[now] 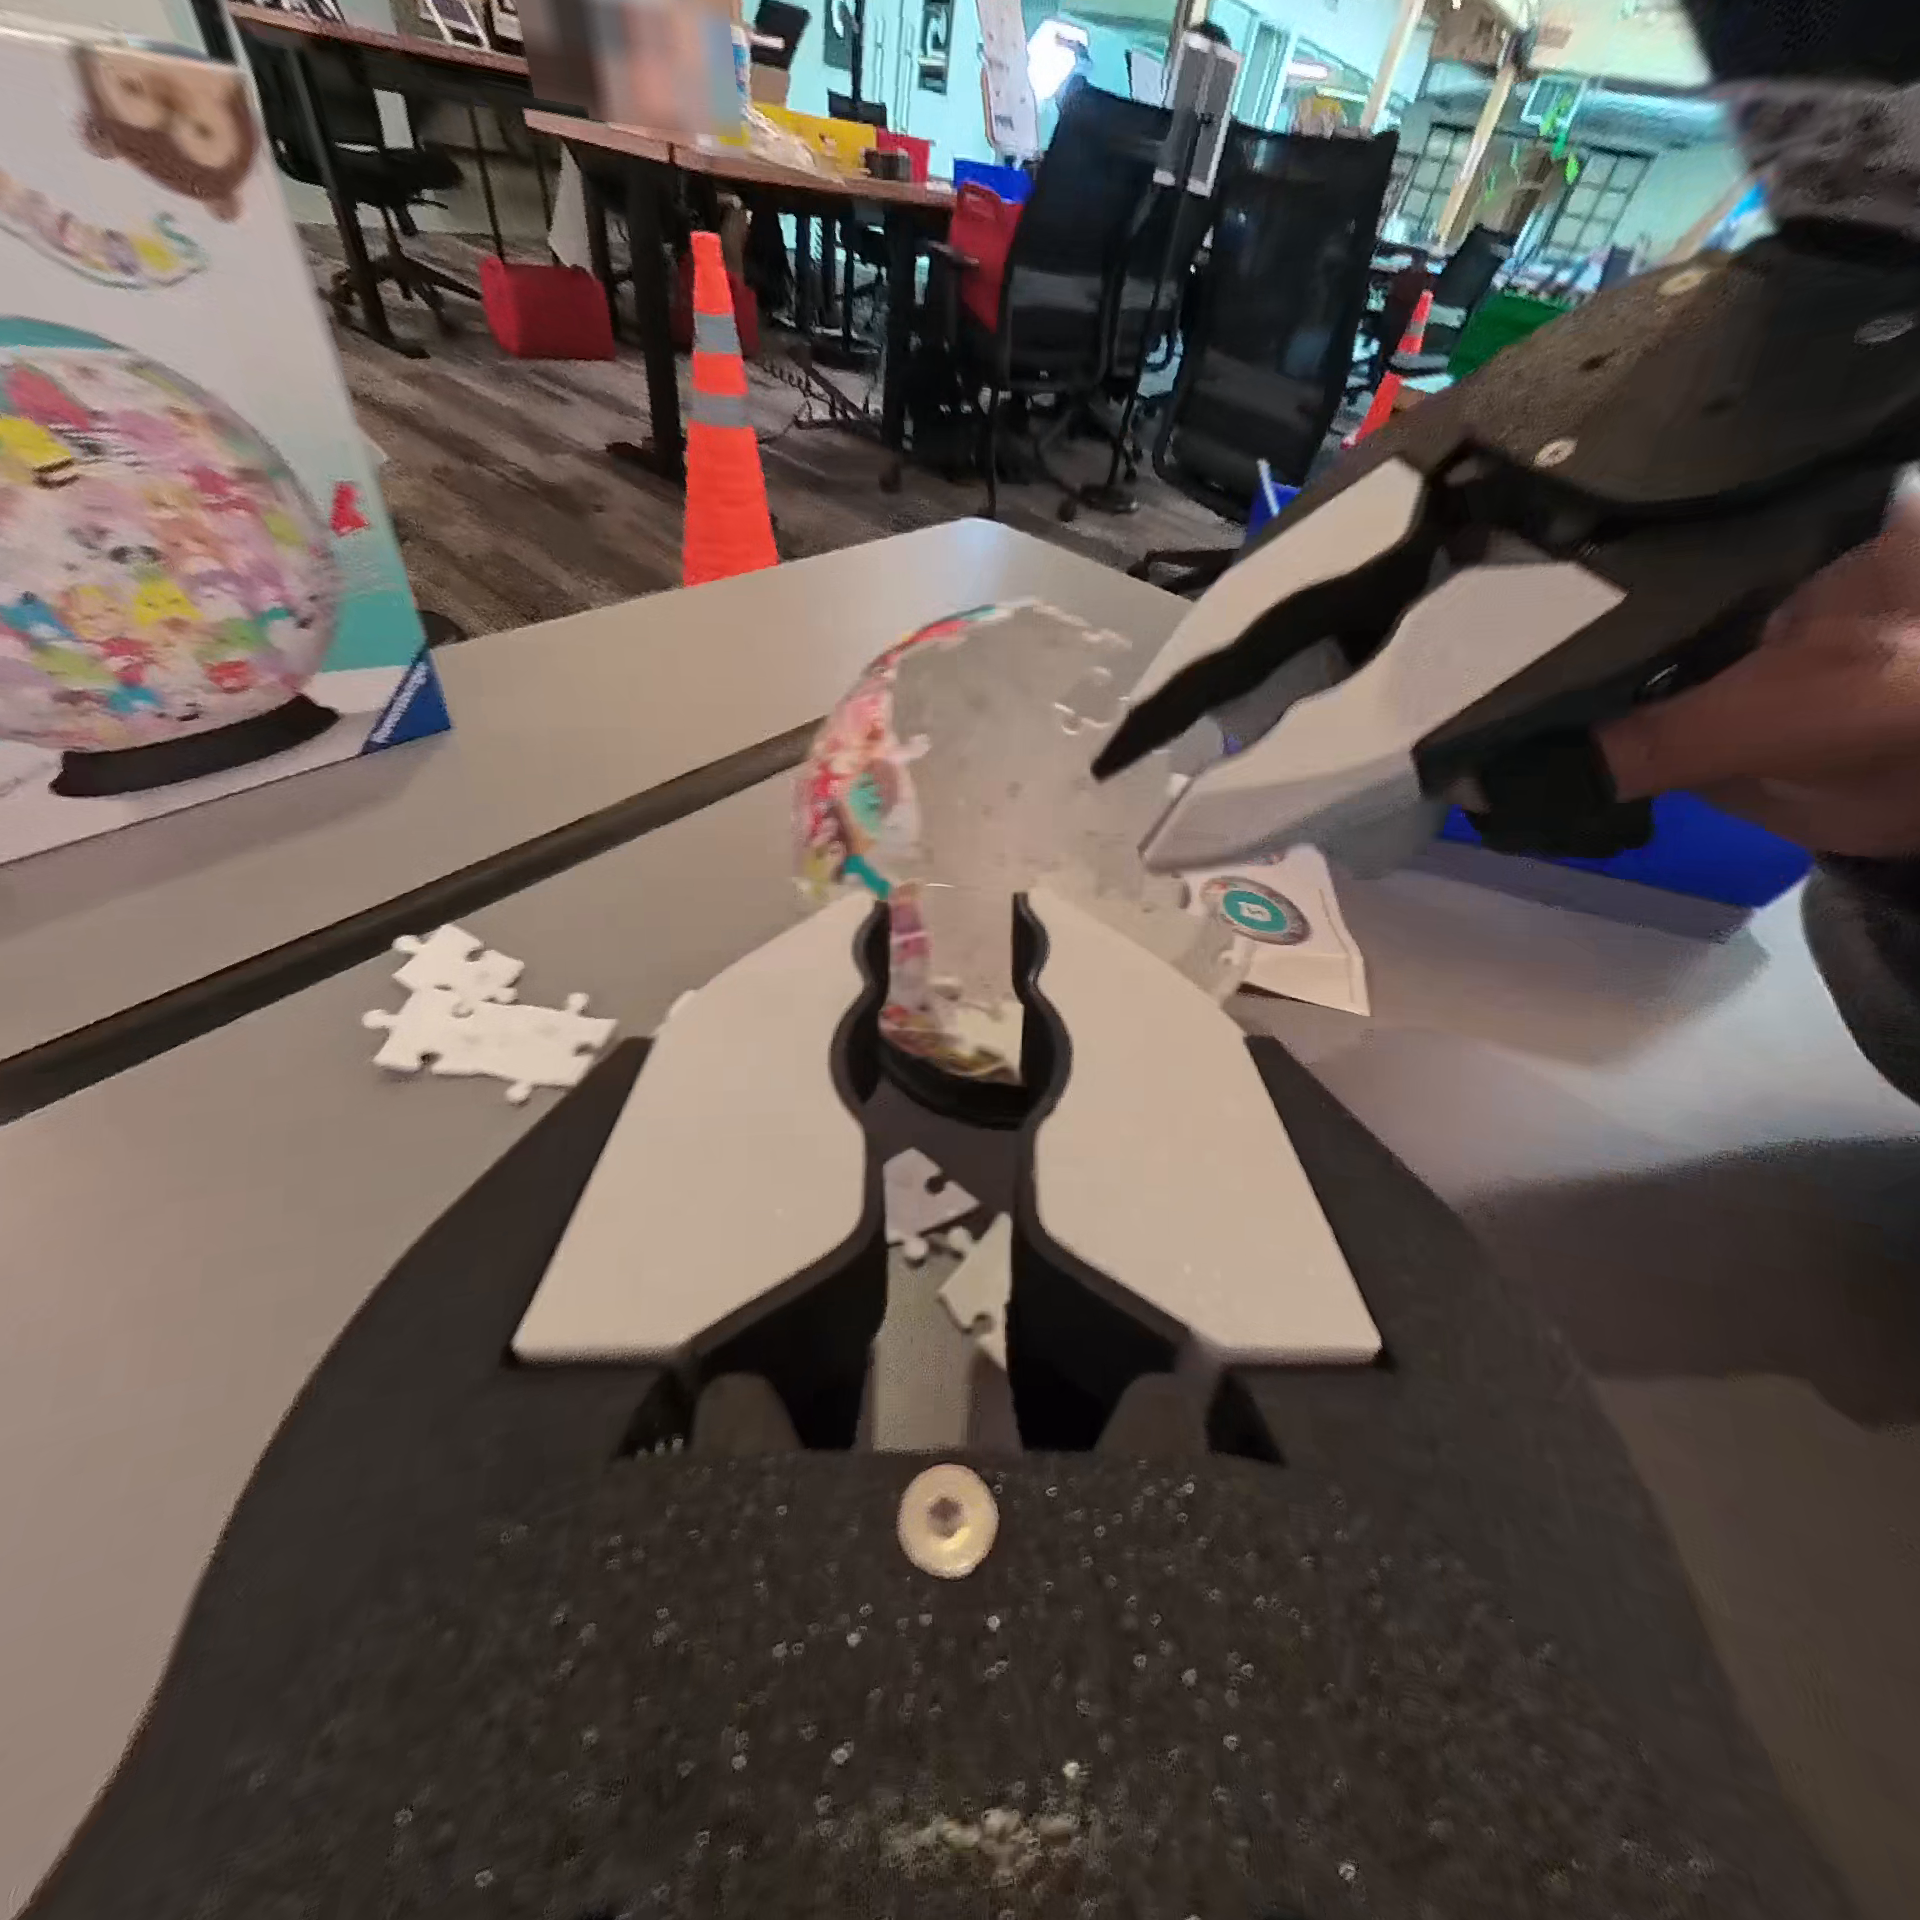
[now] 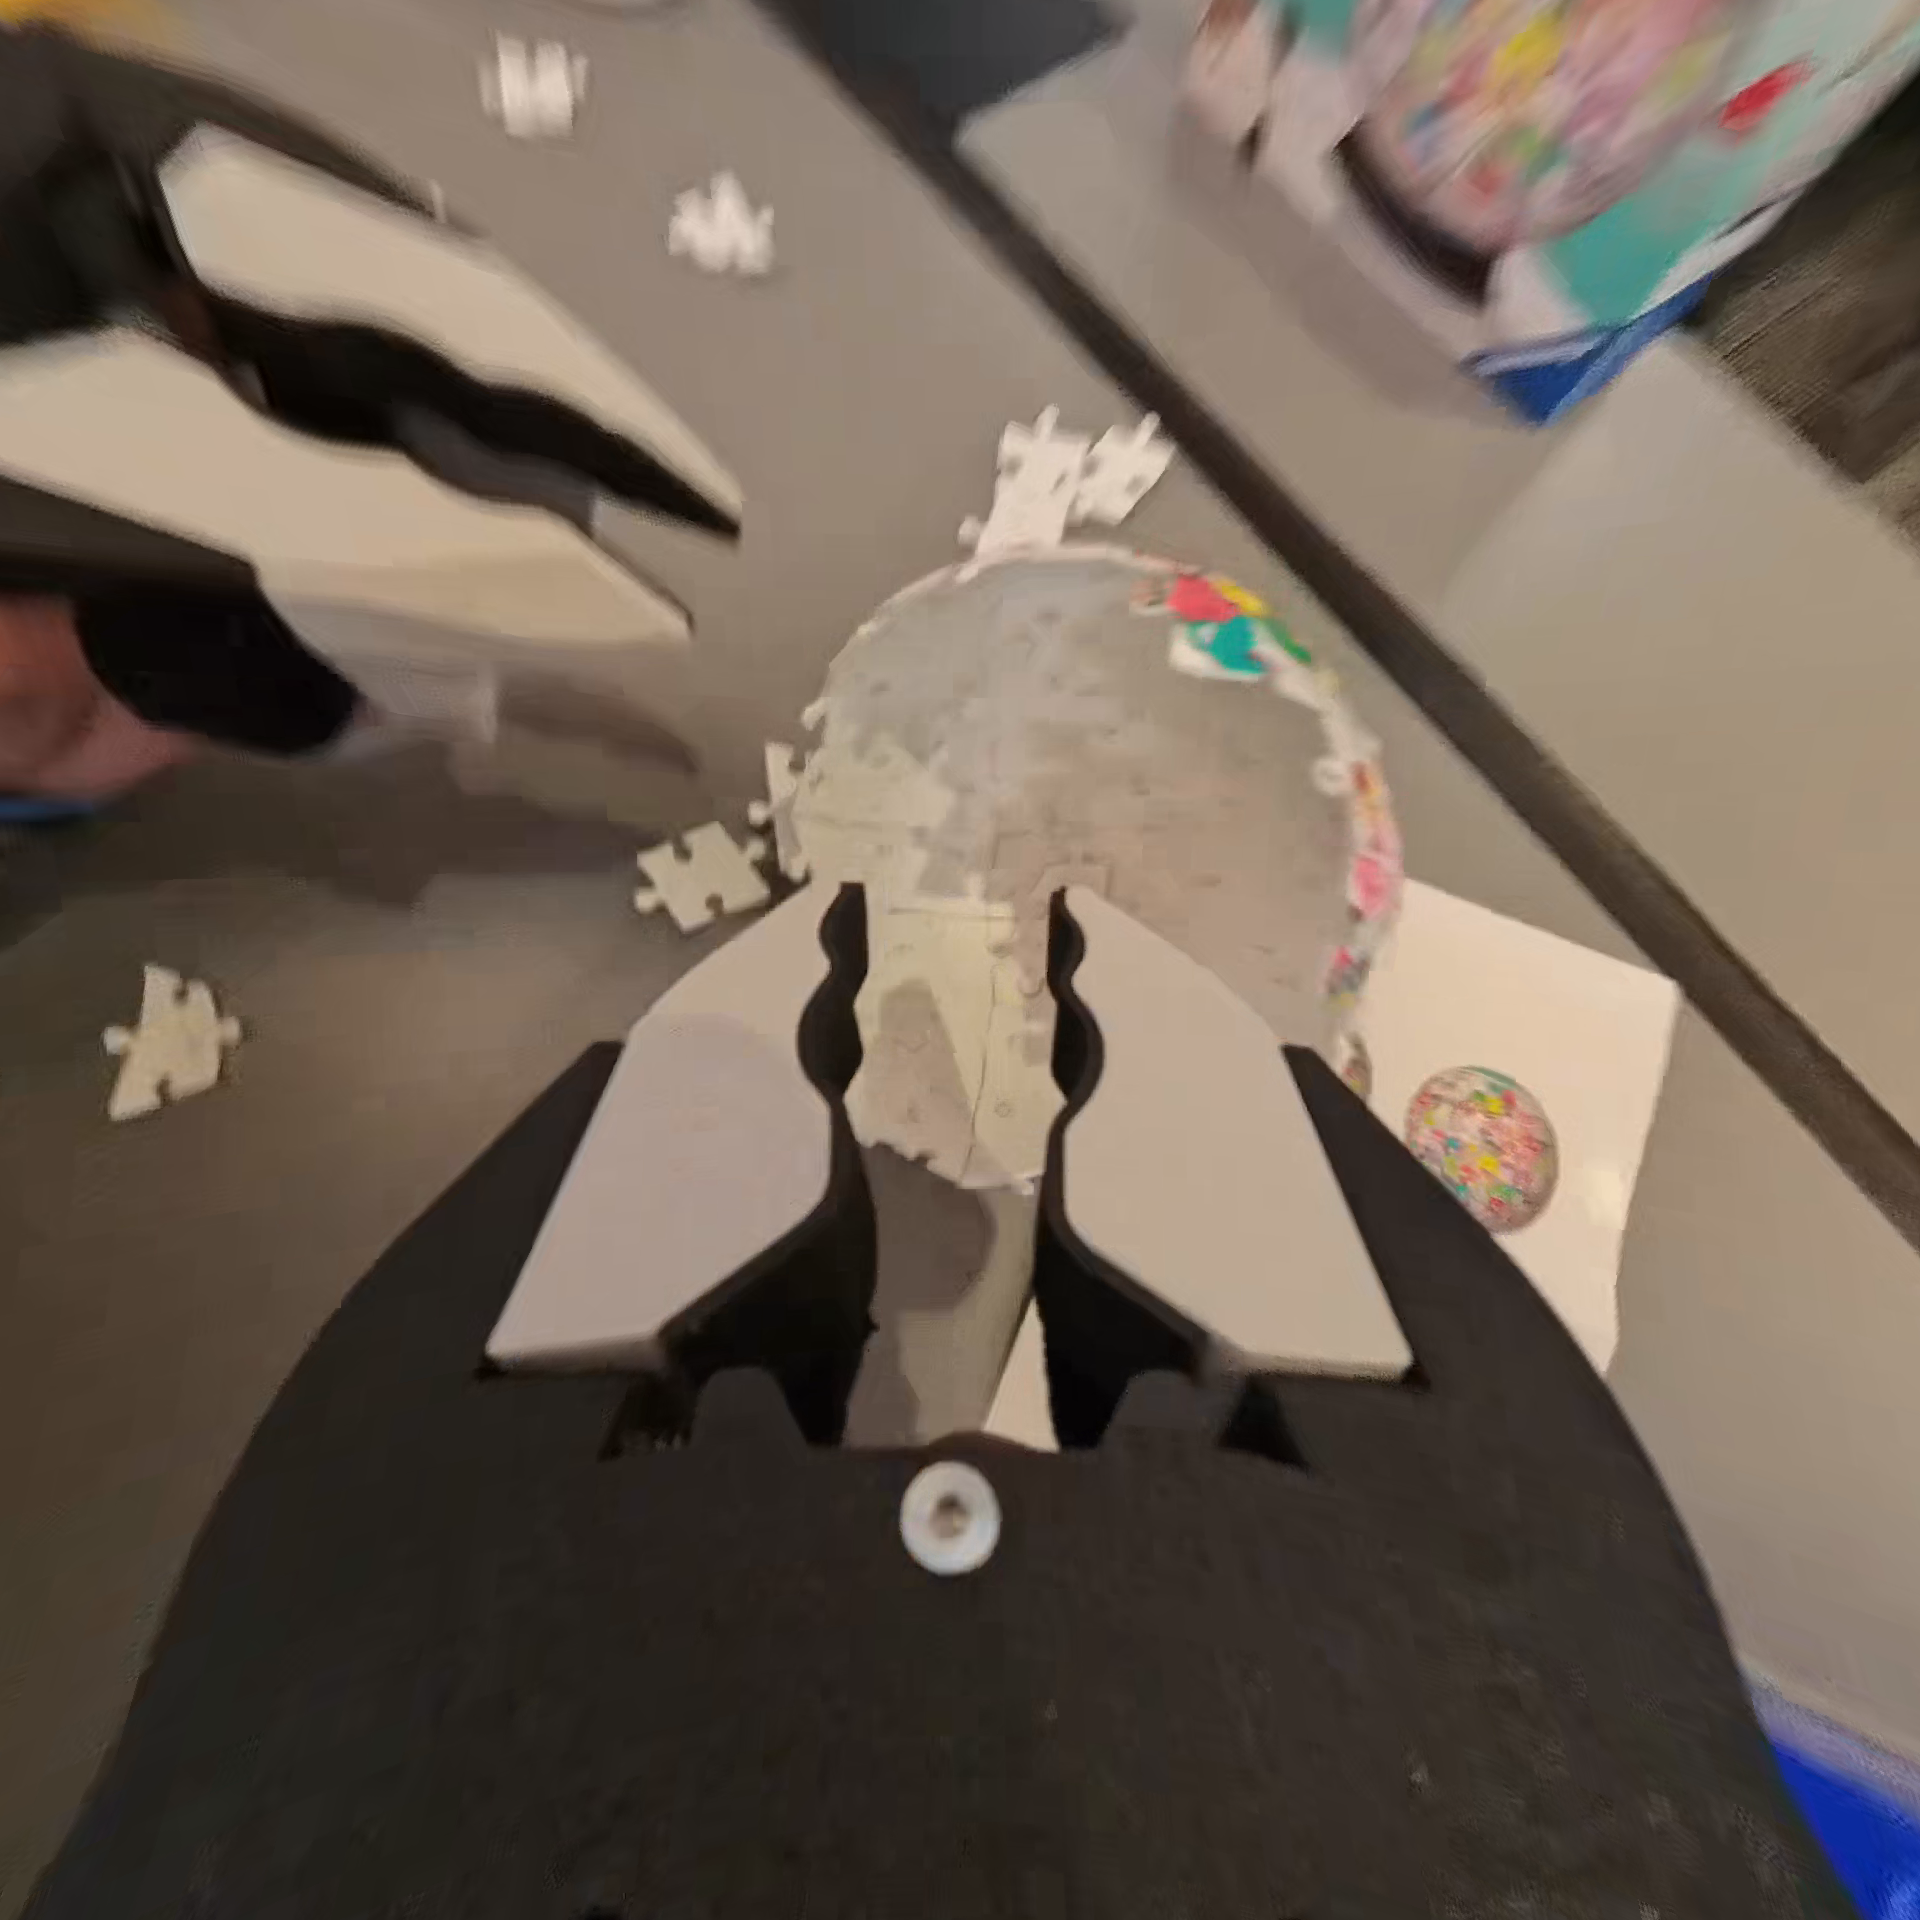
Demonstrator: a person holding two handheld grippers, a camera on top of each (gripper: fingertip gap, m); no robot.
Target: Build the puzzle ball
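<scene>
room: upper part of the left wrist view shows an open workroom; dark desks, black office chairs [image 1: 1049, 281], an orange traffic cone [image 1: 722, 416] on a grey wood-look floor; a mosaic patch at top is only a privacy blur
table: grey tabletop [image 1: 260, 1195] fills the lower half of both views; a dark seam between two tabletops runs across it; smooth, so loose pieces would likely slide
box: the puzzle's box [image 1: 177, 468] stands at the left edge of the left wrist view, showing a finished colourful ball
half-built ball: the curved shell [image 1: 966, 748] sits centre frame in both views, plain pale inside facing the cameras, colourful print along its outer edge; whether it touches the table i cannot tell
left gripper: [image 1: 951, 997] jaws nearly together, pinching the shell's lower edge
right gripper: [image 2: 956, 1029] jaws narrowly parted around the shell's near rim, seemingly clamped on it; blur leaves some doubt
leaflet: white sheet [image 2: 1507, 997] lying right of the shell in the right wrist view
loose pieces: white-backed pieces [image 1: 483, 1023] lie face down left of the shell; one more [image 2: 171, 1039] at lower left of the right wrist view
step in hand: probably steadying or turning the shell between both grippers; judged best done with light pressure at the rim, one holding firm while the other regrips, so joints don't pop apart
</scene>
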